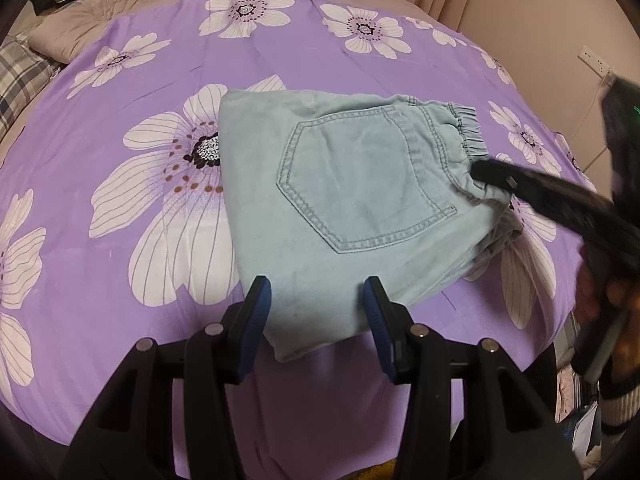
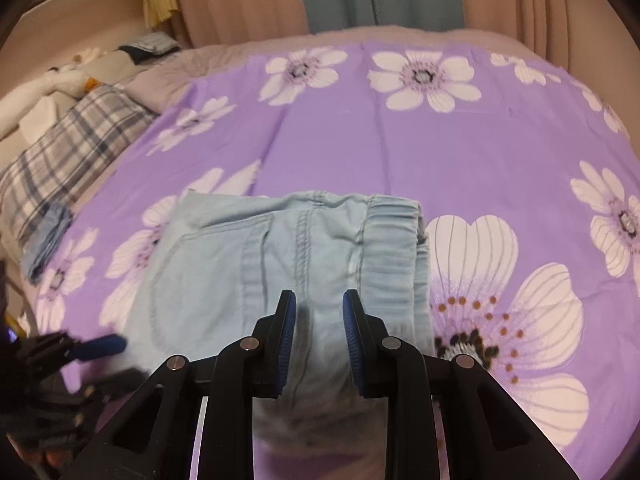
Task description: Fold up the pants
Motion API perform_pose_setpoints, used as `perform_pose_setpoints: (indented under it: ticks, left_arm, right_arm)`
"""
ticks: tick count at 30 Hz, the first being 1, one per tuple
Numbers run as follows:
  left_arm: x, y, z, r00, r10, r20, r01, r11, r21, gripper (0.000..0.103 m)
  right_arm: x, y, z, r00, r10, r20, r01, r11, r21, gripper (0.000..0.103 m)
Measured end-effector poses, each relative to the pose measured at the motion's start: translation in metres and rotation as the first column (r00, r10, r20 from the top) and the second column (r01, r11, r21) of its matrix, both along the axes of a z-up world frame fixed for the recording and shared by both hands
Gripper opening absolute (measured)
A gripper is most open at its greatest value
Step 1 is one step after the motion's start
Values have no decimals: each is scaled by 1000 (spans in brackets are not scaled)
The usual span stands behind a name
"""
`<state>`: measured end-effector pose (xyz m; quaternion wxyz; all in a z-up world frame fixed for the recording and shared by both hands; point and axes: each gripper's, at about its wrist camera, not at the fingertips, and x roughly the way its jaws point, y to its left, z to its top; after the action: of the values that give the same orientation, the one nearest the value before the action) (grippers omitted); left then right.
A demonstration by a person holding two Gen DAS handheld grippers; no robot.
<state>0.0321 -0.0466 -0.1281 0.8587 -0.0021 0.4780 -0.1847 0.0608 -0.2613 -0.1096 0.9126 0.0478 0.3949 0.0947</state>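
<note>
Pants: light blue pants [image 1: 360, 200], folded into a compact stack, lie on the purple floral bedsheet [image 1: 120, 92] near the middle of the bed.
Upper face: the back pocket [image 1: 360, 180] is uppermost, stitching visible; the elastic waistband [image 1: 466, 128] lies at the right end in the left wrist view.
Layers: edges of lower layers show at the stack's right front corner, under the waistband end.
Left gripper: the left gripper [image 1: 316, 312] stands over the near edge of the stack, jaws moderately apart, with cloth seen between them. The blue pads do not press on the cloth; nothing is held.
Right gripper: the right gripper [image 2: 319, 340] has its jaws narrow, over the seat seam area beside the waistband. In the left wrist view its dark finger tip [image 1: 492, 172] lies against the waistband end.
Right gripper grip: the right wrist view is blurred at the tips; cloth appears bunched between the pads, but whether it is pinched cannot be told.
Hand: the hand [image 1: 600, 292] carrying the right gripper shows at the right edge, with a striped cuff below it.
Surroundings: a plaid pillow [image 2: 60, 160] lies at the left of the bed; curtains [image 2: 240, 0] hang behind.
</note>
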Motion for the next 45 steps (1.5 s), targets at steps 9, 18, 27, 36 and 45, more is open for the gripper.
perform_pose_setpoints:
  ticks: [9, 18, 27, 36, 45]
  left_arm:
    - [-2, -2, 0, 1000, 2, 16, -2, 1000, 21, 48]
    - [-3, 7, 8, 998, 51, 24, -52, 998, 27, 61]
    - [0, 26, 17, 993, 114, -2, -114, 992, -49, 72]
    - [10, 33, 21, 993, 111, -40, -116, 984, -136, 79]
    - [32, 50, 7, 969, 113, -220, -189, 912, -364, 83]
  right_arm:
    - [-21, 1, -23, 999, 38, -17, -39, 999, -28, 26]
    - [-39, -16, -6, 999, 20, -26, -17, 991, 134, 38]
    - [-45, -53, -12, 992, -70, -104, 96, 960, 265, 69]
    - [-38, -70, -28, 974, -87, -208, 172, 884, 436, 75]
    - [-27, -83, -37, 960, -90, -264, 214, 844, 492, 78]
